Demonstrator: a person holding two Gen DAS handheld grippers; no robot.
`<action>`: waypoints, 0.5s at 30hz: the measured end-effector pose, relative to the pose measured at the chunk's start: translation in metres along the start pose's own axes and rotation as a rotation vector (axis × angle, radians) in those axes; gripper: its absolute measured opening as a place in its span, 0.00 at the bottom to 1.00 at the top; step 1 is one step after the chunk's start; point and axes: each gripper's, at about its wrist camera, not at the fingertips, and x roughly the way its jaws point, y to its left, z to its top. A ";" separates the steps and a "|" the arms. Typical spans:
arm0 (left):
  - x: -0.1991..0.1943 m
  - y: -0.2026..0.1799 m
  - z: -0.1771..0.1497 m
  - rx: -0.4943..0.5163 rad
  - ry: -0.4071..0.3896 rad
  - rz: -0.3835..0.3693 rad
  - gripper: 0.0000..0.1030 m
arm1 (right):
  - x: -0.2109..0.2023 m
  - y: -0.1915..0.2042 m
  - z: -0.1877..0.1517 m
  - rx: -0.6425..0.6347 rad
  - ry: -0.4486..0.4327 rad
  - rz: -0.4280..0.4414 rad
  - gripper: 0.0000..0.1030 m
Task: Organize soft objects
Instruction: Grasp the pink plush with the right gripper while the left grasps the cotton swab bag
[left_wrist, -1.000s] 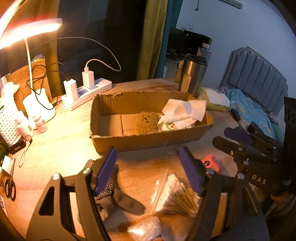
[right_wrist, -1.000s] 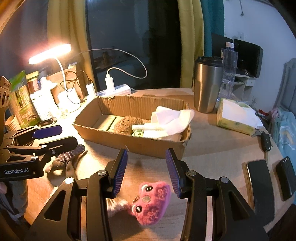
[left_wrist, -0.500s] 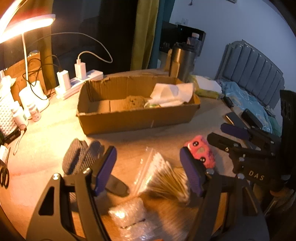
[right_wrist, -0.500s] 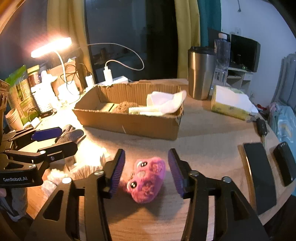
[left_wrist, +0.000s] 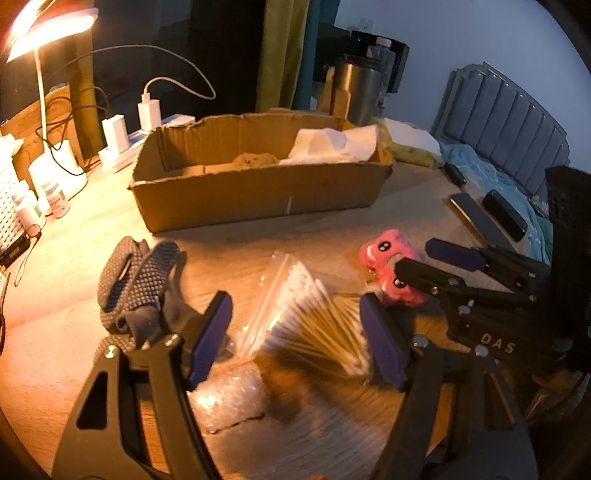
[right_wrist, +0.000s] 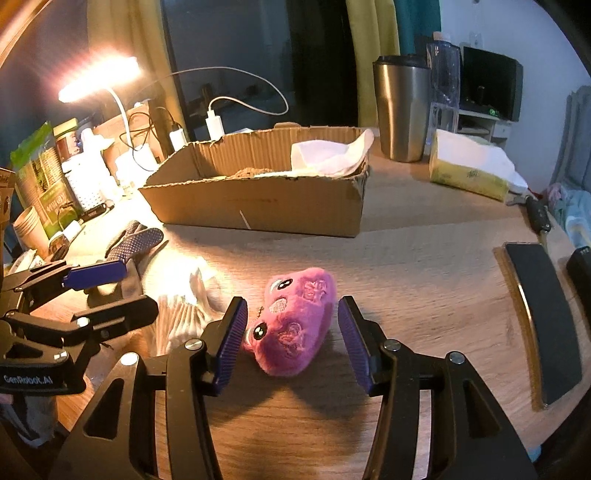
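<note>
A pink plush toy (right_wrist: 295, 321) lies on the wooden table between the open fingers of my right gripper (right_wrist: 291, 339); it also shows in the left wrist view (left_wrist: 388, 266). My left gripper (left_wrist: 295, 339) is open and straddles a clear bag of cotton swabs (left_wrist: 314, 325). A grey dotted glove (left_wrist: 136, 280) lies to its left. A piece of bubble wrap (left_wrist: 229, 402) lies under it. The cardboard box (left_wrist: 258, 192) behind holds a brown soft thing (left_wrist: 255, 159) and white cloth (left_wrist: 332, 146).
A lit desk lamp (left_wrist: 44, 33), power strip (left_wrist: 144, 144) and bottles stand at the back left. A steel tumbler (right_wrist: 400, 107) and tissue pack (right_wrist: 469, 166) stand at the back right. Two dark phones (right_wrist: 543, 314) lie near the table's right edge.
Both grippers have come down and forward toward the table. The right gripper's fingers now lie either side of the plush toy. The left gripper now straddles the swab bag.
</note>
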 end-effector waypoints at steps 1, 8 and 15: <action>0.001 -0.002 0.000 0.003 0.005 -0.002 0.76 | 0.002 -0.001 0.000 0.002 0.002 0.003 0.52; 0.009 -0.013 0.000 0.027 0.029 -0.015 0.76 | 0.018 -0.009 -0.001 0.028 0.044 0.027 0.52; 0.023 -0.025 0.000 0.057 0.073 -0.005 0.76 | 0.018 -0.012 -0.006 0.009 0.045 0.053 0.52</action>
